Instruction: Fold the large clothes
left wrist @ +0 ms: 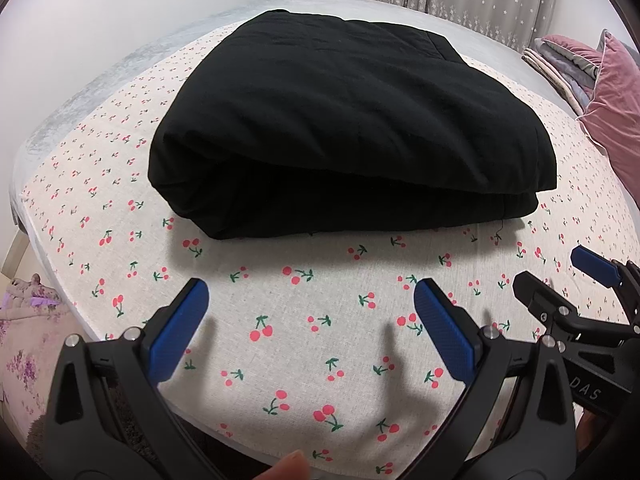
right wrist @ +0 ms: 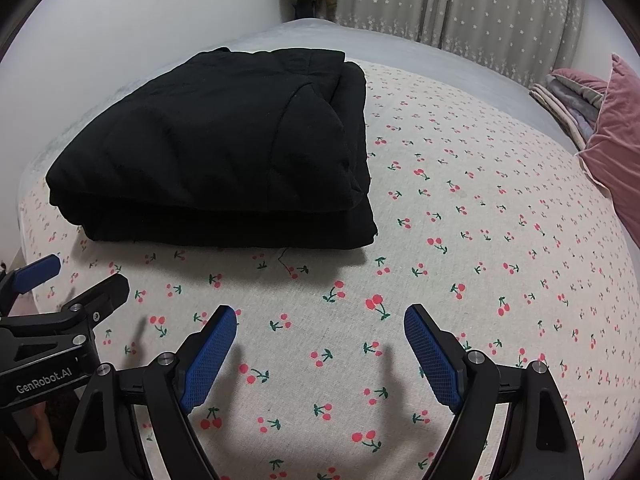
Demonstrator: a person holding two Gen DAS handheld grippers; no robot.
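My left fingers (left wrist: 311, 292) are standing spread wide just above the cherry-print sheet (left wrist: 320, 344), pinching nothing, and my right fingers (right wrist: 320, 316) are hanging spread the same way beside them, also empty. Both are pointing down at the bed (right wrist: 480, 92). The black garment (left wrist: 344, 128) is lying folded into a thick bundle on the sheet just ahead of me, apart from both pairs of fingers. A pink pillow (right wrist: 618, 136) is leaning at the far right edge.
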